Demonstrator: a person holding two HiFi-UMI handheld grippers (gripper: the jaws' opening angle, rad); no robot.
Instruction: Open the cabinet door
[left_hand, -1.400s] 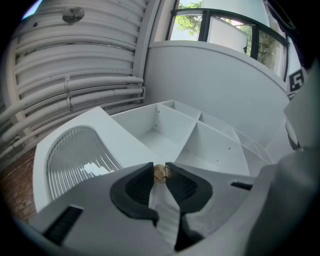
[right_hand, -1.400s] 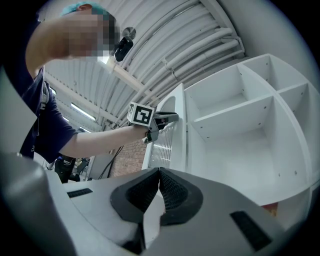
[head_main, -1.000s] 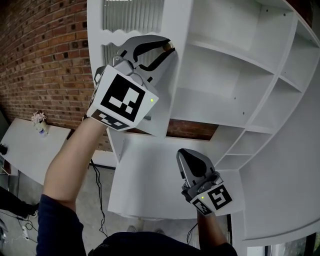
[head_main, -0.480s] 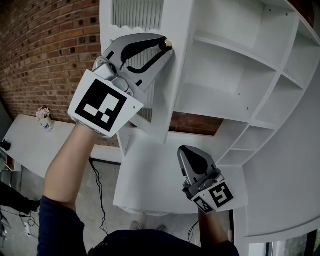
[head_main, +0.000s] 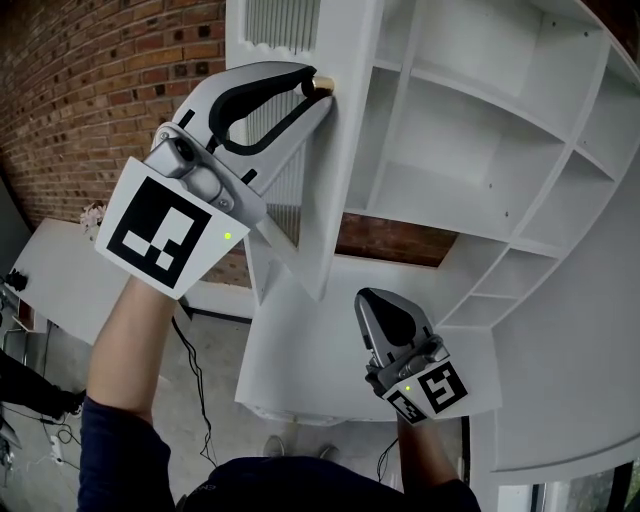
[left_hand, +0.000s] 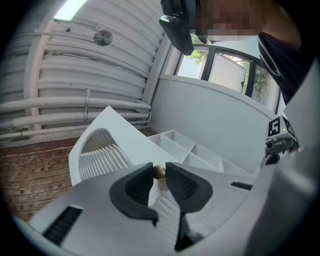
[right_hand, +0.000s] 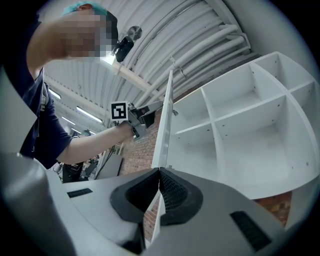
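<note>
Left gripper view: the cabinet door (left_hand: 122, 134) is a white panel with a scallop-topped insert of thin vertical slats (left_hand: 97, 160). A small round brass-coloured knob (left_hand: 159, 172) sits near its free edge. The knob lies right between the fingers of the left gripper (head_main: 315, 90), touching both ribbed black pads, and those fingers are easing apart at this moment. In the head view the door stands swung out from the white cabinet (head_main: 560, 300). It is seen almost edge-on, and the shelves (head_main: 460, 90) lie to the right of the left fingers. The right gripper (right_hand: 159, 174) hangs lower, apart from the door, its fingers closed tip to tip with nothing between them. Just past those tips the right gripper view shows the door's thin edge. A brick wall (head_main: 100, 90) lies to the left of the left fingers.
</note>
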